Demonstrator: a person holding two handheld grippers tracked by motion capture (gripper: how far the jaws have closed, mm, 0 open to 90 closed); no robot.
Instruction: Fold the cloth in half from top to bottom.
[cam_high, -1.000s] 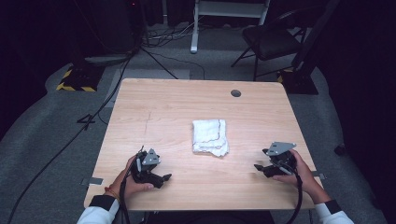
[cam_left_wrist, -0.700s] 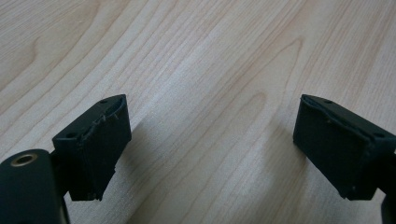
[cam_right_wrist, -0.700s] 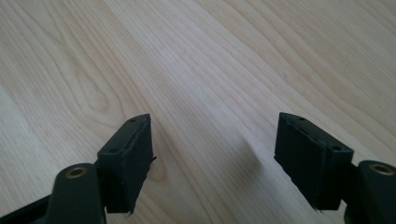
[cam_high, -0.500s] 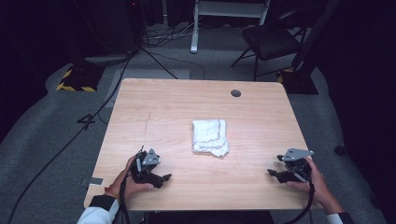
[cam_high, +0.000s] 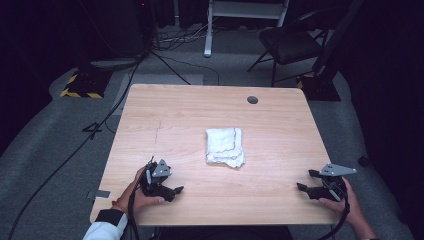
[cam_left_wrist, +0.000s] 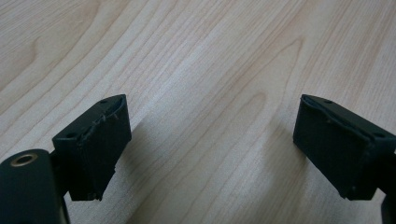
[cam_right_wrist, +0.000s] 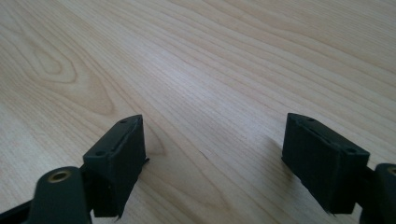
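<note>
High view: we see a light wooden rectangular table (cam_high: 165, 120) with a folded white cloth (cam_high: 225, 146) lying near its middle. Our left black two-jaw gripper (cam_high: 176, 187) rests near the front left edge, held in a hand (cam_high: 136, 192). Our right black two-jaw gripper (cam_high: 306, 181) sits near the front right edge. Both lie well apart from the cloth. Each gripper's own view shows its jaws spread wide over bare wood grain, holding nothing.
</note>
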